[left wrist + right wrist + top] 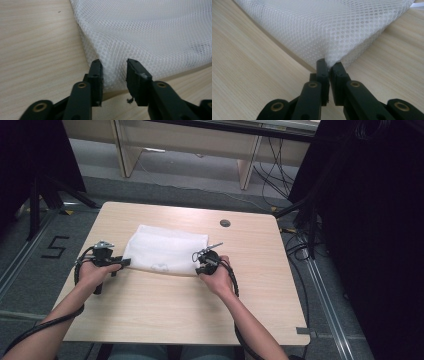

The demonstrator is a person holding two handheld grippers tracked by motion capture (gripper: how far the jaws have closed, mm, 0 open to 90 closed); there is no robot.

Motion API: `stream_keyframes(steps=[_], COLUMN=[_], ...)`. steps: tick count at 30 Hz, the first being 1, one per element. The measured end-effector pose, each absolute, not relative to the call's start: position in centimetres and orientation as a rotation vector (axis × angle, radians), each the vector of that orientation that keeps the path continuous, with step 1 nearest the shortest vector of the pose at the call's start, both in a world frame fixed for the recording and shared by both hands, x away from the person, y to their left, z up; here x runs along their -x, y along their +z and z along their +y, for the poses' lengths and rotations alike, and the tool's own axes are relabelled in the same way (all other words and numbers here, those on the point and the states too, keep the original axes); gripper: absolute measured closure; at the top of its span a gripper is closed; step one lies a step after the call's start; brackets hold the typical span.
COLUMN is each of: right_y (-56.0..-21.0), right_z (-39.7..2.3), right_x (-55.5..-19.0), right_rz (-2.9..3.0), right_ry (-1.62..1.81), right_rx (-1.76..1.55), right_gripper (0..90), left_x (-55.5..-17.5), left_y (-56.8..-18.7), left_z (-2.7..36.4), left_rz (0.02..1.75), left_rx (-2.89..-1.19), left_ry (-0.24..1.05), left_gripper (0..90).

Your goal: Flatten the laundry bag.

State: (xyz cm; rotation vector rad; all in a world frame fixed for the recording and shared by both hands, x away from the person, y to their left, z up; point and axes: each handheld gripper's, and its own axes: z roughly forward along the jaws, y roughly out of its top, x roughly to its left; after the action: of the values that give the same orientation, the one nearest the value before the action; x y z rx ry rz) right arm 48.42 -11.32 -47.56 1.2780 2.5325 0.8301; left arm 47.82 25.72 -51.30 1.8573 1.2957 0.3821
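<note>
A white net cloth lies folded flat on the light wood bench, a bit nearer the far side. The person's hands come in from the near edge, one at each near corner of the cloth. The left claw is at the cloth's near left corner. In the left gripper view, the left claw is part way open, with the folded edge of the net cloth between its two black jaws, and I cannot tell if they squeeze it. The right claw is at the near right corner. In the right gripper view, the right claw is pinched tight on the corner of the net cloth, which bunches up there.
</note>
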Motion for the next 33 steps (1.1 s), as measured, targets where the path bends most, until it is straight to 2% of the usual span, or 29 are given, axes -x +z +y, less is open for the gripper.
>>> stream_keyframes(steps=[4,8,16,33], right_y=[-47.6,-47.7,-47.7,-47.7], right_z=[-11.5,-11.8,-13.2,-15.7], right_x=[-48.3,-48.1,-47.1,-45.2], right_rz=[2.530,2.525,2.542,2.540], right_ry=[0.822,0.820,0.829,0.806], right_rx=[-1.301,-1.318,-1.311,-1.335], right_gripper=[86.9,86.9,86.5,86.0], left_x=[-47.5,-47.3,-46.3,-44.3], left_y=[-51.1,-50.8,-50.6,-50.3], left_z=[25.4,25.1,24.4,22.0], left_rz=[1.267,1.261,1.254,1.168], left_rx=[-1.905,-1.922,-1.951,-2.051], left_ry=[0.378,0.361,0.290,0.226], left_gripper=[78.4,82.4,83.0,82.9])
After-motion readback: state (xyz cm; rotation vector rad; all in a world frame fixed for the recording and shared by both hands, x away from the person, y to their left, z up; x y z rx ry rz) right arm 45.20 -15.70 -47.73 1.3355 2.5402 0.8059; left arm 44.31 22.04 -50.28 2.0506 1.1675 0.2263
